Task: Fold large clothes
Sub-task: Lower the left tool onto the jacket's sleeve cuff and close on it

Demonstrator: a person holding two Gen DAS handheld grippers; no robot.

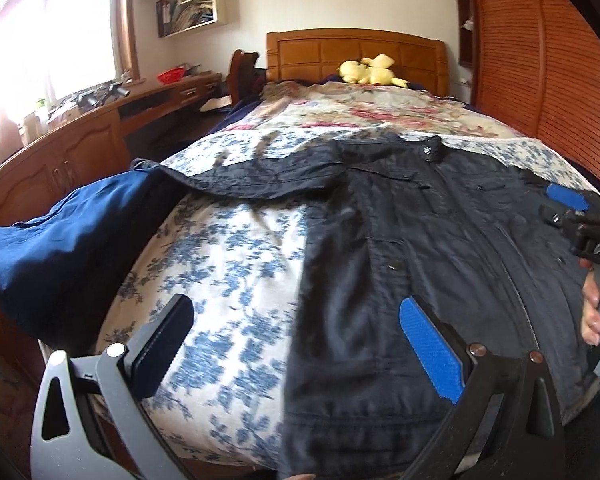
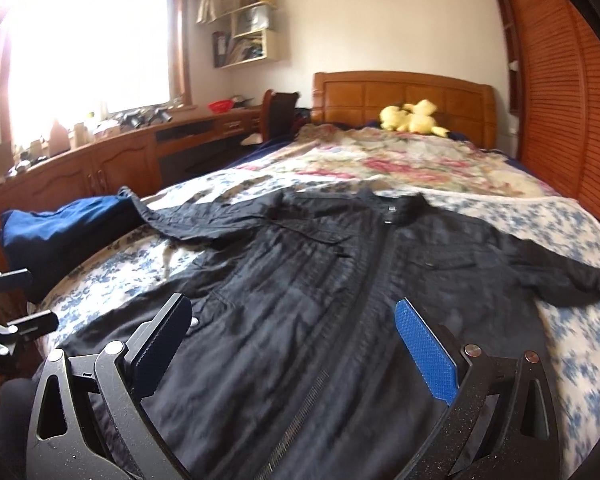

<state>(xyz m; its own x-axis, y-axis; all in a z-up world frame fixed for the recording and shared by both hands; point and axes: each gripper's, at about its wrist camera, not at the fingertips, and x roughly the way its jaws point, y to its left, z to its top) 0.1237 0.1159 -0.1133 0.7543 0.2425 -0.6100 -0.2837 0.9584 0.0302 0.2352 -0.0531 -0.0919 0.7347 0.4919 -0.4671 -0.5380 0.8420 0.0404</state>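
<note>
- Dark jacket [image 2: 340, 288] spread front-up across the near end of the bed [image 2: 572, 352], collar toward the headboard [image 2: 404, 96], zip running down the middle.
- Left sleeve [image 1: 236, 176] stretched out sideways, its cuff touching a heap of blue cloth [image 1: 60, 232] at the bed's edge; kind of garment in that heap not clear.
- Other sleeve [image 2: 572, 280] bunched up in the right wrist view, cuff not to be made out.
- Jacket hem cut off by the bottom of both views.
- Left gripper [image 1: 296, 354] spread wide above the jacket's left edge and the floral sheet, nothing between the fingers.
- Right gripper [image 2: 294, 354] likewise wide apart over the lower front and zip, holding nothing; touching the cloth or not, impossible to tell.
- Hand [image 1: 594, 312] on the right gripper's handle partly cropped at the frame edge.
- Yellow plush toy [image 2: 414, 118] by the headboard, blurred.
- Window [image 2: 88, 36] blown out white.
</note>
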